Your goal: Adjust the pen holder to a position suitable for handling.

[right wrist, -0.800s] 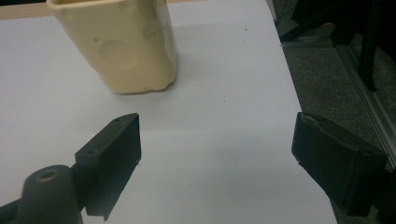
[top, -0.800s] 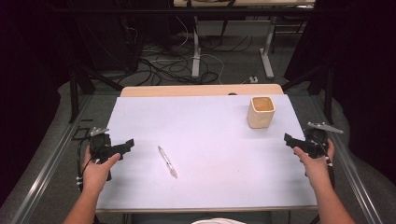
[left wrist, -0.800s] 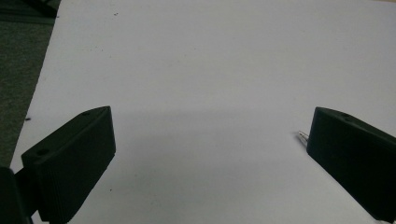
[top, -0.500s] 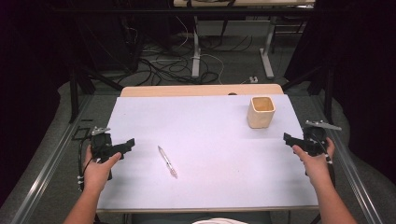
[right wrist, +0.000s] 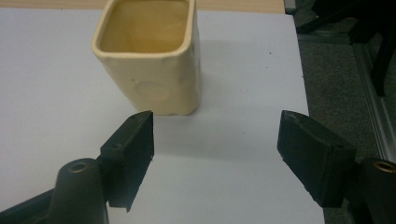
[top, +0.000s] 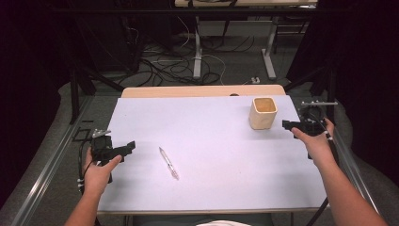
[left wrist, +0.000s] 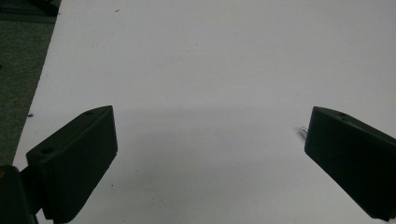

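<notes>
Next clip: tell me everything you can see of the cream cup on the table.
The cup is cream, glossy like ceramic, squarish with rounded corners and a thick rim. It stands upright and looks empty, toward the far right of the white table. Nothing touches it; the right gripper is open just beside it, jaws apart.

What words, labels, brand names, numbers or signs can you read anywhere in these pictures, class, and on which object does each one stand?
None can be read.
Cream cup: plain glaze, no print on the sides that show.
Pen: too small to tell if it bears any marking.
White table top: blank.
Left gripper and right gripper: plain black jaws, no label.
</notes>
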Action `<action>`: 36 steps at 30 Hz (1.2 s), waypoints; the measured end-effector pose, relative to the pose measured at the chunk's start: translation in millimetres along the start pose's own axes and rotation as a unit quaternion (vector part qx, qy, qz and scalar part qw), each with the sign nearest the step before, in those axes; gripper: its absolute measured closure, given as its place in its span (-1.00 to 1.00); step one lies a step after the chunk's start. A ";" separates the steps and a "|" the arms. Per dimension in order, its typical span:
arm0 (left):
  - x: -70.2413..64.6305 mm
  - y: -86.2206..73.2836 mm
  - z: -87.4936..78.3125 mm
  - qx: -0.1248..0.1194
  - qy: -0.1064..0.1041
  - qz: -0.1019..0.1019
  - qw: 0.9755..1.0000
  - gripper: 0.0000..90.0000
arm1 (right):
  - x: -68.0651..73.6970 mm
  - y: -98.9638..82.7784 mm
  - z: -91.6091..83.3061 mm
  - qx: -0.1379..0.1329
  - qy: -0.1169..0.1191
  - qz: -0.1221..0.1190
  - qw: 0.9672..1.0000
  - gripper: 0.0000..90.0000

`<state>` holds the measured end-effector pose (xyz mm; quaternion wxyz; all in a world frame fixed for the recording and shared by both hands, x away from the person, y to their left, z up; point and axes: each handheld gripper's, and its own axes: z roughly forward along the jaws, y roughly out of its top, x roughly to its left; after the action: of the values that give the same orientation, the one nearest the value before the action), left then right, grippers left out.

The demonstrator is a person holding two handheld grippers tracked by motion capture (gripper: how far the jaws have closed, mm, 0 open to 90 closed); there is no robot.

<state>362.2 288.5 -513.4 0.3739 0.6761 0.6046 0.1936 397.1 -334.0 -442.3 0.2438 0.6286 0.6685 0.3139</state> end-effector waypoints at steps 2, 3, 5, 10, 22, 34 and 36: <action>-0.3 -0.4 1.1 0.001 0.000 0.001 1.000 -0.94 | 1.6 8.1 -0.1 0.006 -0.001 -0.006 1.000 -0.38; -0.3 -0.4 1.1 0.001 0.000 0.001 1.000 -0.94 | 2.4 12.2 -0.1 0.009 0.002 -0.008 1.000 -0.38; 0.3 -0.5 0.8 0.004 -0.001 0.001 1.000 -0.94 | 2.9 16.5 0.1 0.012 -0.001 -0.011 1.000 -0.38; 0.8 -0.8 0.4 0.001 0.001 -0.003 1.000 -0.94 | 6.1 43.0 2.6 0.025 -0.001 -0.030 0.999 -0.30; 1.3 -1.6 1.5 0.003 0.001 -0.003 1.000 -0.94 | 4.4 79.3 21.8 0.075 -0.003 -0.034 0.997 -0.17; 2.0 -2.1 2.1 0.008 0.002 0.000 1.000 -0.94 | 10.3 96.5 53.9 0.114 0.000 -0.047 0.992 0.07; 1.9 -2.1 2.2 0.007 0.002 -0.001 1.000 -0.94 | 11.5 98.9 58.6 0.115 0.000 -0.046 0.992 0.09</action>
<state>362.7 289.7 -516.7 0.3683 0.6776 0.6074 0.1903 506.3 -314.7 -409.8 0.1842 0.6212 0.7283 0.2230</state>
